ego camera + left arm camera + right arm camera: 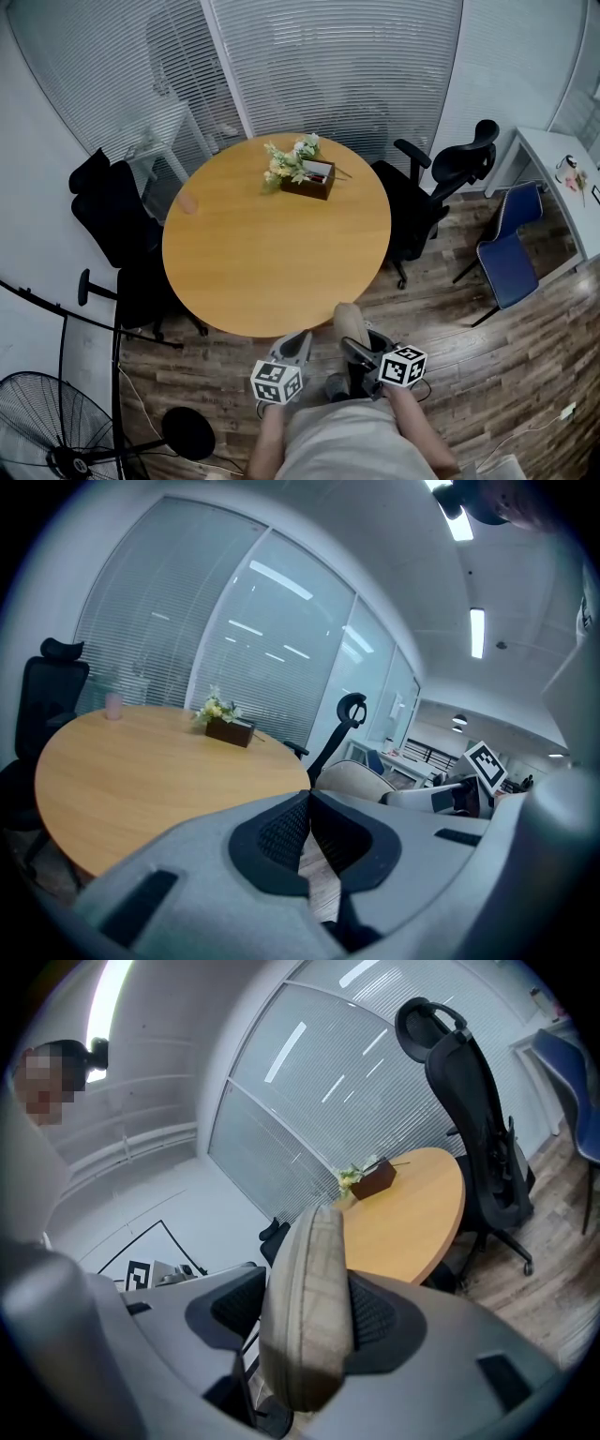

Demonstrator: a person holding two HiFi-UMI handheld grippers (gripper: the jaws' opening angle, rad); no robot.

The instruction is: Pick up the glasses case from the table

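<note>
The pick-up looks done. The glasses case (309, 1307) is off the table (272, 253), standing on edge between the fingers (386, 1321) of the right gripper (356, 339), which clamp its sides. It is held just past the table's near edge. The left gripper (307, 841) is clenched on nothing. Judging from this, only carrying the case away could remain.

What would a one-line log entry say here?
left gripper: shut, empty | right gripper: shut on glasses case | case: held off the table, beside its near edge
</note>
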